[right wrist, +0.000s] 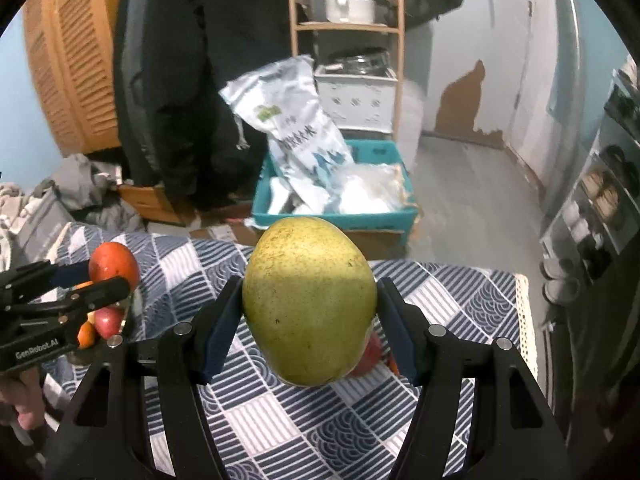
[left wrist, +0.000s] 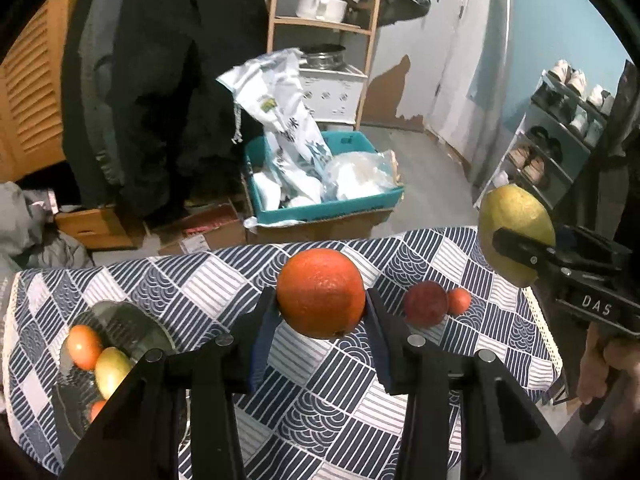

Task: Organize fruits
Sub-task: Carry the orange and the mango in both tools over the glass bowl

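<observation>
My left gripper [left wrist: 321, 308] is shut on a large orange [left wrist: 320, 292] and holds it above the patterned tablecloth [left wrist: 320, 408]. My right gripper [right wrist: 310, 320] is shut on a big yellow-green mango [right wrist: 310, 300], also held above the table; the mango shows at the right of the left wrist view [left wrist: 514, 228]. A glass bowl [left wrist: 132, 320] at the table's left holds an orange fruit [left wrist: 83, 346], a yellow-green fruit [left wrist: 112, 372] and a small orange one. A red fruit [left wrist: 425, 303] and a small orange fruit [left wrist: 459, 301] lie on the cloth at the right.
Beyond the table's far edge a teal crate [left wrist: 320, 208] with white bags sits on cardboard boxes. A wooden shelf [left wrist: 320, 24] with pots stands behind, a shoe rack [left wrist: 560, 140] at the right, dark coats [left wrist: 160, 80] at the left.
</observation>
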Tool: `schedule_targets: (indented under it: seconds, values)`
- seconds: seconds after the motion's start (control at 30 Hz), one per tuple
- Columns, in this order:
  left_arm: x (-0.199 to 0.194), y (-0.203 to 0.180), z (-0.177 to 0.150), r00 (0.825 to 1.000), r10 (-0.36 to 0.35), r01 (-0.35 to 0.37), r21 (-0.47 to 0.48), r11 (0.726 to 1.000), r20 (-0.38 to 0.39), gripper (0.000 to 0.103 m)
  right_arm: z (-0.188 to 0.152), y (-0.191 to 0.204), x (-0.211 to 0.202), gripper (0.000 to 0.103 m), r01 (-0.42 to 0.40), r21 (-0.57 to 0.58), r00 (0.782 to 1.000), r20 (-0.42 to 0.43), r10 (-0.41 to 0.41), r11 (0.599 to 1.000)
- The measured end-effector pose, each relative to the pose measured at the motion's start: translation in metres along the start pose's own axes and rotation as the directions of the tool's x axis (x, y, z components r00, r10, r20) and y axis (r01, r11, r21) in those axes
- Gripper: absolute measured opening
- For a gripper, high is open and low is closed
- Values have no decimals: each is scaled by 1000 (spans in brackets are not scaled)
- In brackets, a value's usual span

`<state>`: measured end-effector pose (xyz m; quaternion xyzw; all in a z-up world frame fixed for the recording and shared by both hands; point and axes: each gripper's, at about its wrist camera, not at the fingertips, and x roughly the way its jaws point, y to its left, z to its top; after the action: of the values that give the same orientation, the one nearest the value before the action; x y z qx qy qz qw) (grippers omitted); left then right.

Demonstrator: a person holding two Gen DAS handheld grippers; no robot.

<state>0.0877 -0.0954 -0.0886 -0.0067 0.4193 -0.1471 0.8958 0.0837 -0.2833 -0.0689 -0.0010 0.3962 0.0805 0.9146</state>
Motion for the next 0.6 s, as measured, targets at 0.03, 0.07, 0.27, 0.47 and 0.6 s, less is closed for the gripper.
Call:
schedule_targets:
  seconds: [0.03, 0.07, 0.27, 0.47, 0.6]
  values:
    - [-4, 2, 0, 1000, 2, -2, -6, 1000, 4, 44, 0, 3, -1, 67, -6, -5, 1000, 3, 6, 1000]
    - [-8, 5, 1, 1000, 4, -4, -12, 1000, 11, 44, 0, 6, -3, 67, -12, -10, 1000, 7, 12, 1000]
    - [-33, 13, 5, 998, 40, -38, -24, 999, 54, 44, 3, 25, -10, 67, -48, -41, 998, 27, 49, 998]
    - [-49, 25, 0, 996, 50, -47, -36, 998, 75, 44, 8, 43, -15, 67, -79, -65, 996, 45, 82, 995]
    - [-53, 39, -4, 996, 48, -43, -63, 997, 74, 44, 11, 56, -14, 67, -113, -81, 992, 43, 116, 990]
